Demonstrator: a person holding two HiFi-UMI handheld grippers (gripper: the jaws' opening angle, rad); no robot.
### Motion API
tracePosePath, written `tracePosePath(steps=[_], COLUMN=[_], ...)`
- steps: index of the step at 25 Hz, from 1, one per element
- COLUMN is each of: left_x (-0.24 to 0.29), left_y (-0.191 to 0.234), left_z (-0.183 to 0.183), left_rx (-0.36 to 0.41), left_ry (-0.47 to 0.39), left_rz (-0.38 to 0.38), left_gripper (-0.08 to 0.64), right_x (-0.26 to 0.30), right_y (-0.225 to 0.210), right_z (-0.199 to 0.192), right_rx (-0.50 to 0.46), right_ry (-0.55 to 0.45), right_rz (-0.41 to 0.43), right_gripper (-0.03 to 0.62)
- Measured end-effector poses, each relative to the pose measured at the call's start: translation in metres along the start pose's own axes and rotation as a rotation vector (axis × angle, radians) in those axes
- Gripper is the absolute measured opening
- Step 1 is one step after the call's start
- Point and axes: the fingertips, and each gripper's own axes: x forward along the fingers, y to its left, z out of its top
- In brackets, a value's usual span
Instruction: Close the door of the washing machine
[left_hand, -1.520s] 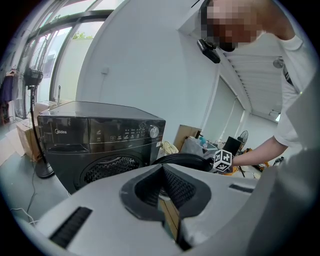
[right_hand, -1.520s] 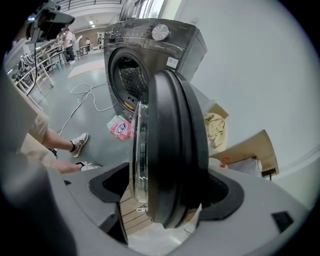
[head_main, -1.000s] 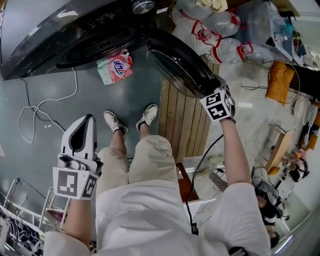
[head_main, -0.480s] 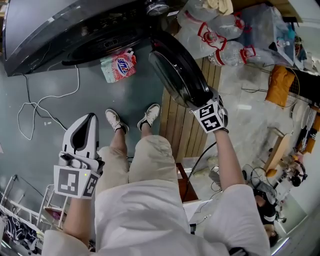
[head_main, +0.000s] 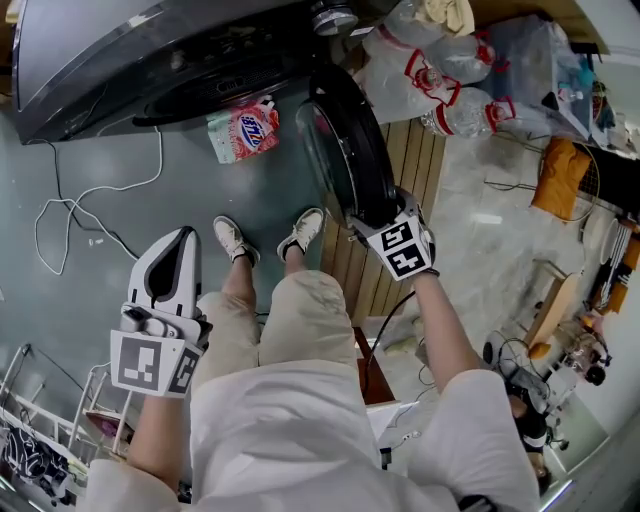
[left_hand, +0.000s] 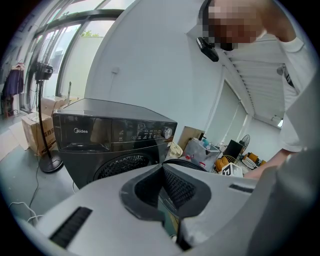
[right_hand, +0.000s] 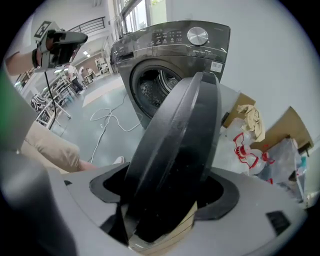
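Swung nearer to the drum since a second ago, the free edge of the door (head_main: 345, 150) is clamped between the jaws of the right gripper (head_main: 372, 222), which has been carried leftward and toward the person with it. In the right gripper view the dark rim is seen seated deep between the two jaws, gripped firmly. The left gripper (head_main: 170, 250) is held low beside the person's left leg, its jaws pressed together on nothing, and no part is played by it. Beyond the clamped edge, the door is hinged on the knob side of the washing machine (head_main: 150, 60) and stands roughly at right angles to the front, so the drum mouth is left fully exposed. About half of the swing is judged to be done. The rest of the arc and the final push until the latch catches remain. A detergent bag (head_main: 243, 130) lies on the floor in front of the opening, judged clear of the door's path.
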Motion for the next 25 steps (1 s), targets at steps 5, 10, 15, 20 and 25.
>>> tracePosePath(steps=[5,10,15,20,25], left_x=[-0.007,-0.014,-0.023,-0.031,-0.038], left_y=[0.009,0.016,0.021,0.028,0.04], left_z=[0.0,-0.001,-0.005,-0.004,-0.007], left_rx=[-0.009,-0.02,-0.031,-0.042,-0.057], left_ry=[-0.006,-0.016,-0.025,-0.035,-0.042], left_rz=[0.014,0.023,0.027,0.036,0.055], left_gripper=[0.006,0.006,0.006,0.006,0.006], right_x=[0.004,0.002,-0.002,-0.001,0.001], right_y=[0.019,0.037,0.061,0.072,0.078], right_z=[0.013,0.026,0.042,0.056,0.074], right_rx=[0.089,0.127,0.12,0.212,0.325], right_ry=[-0.027,-0.067,-0.089,-0.109,-0.145], right_rz=[-0.01,0.003,0.035,0.05,0.067], right_gripper=[0.391,0.391,0.391,0.391,0.39])
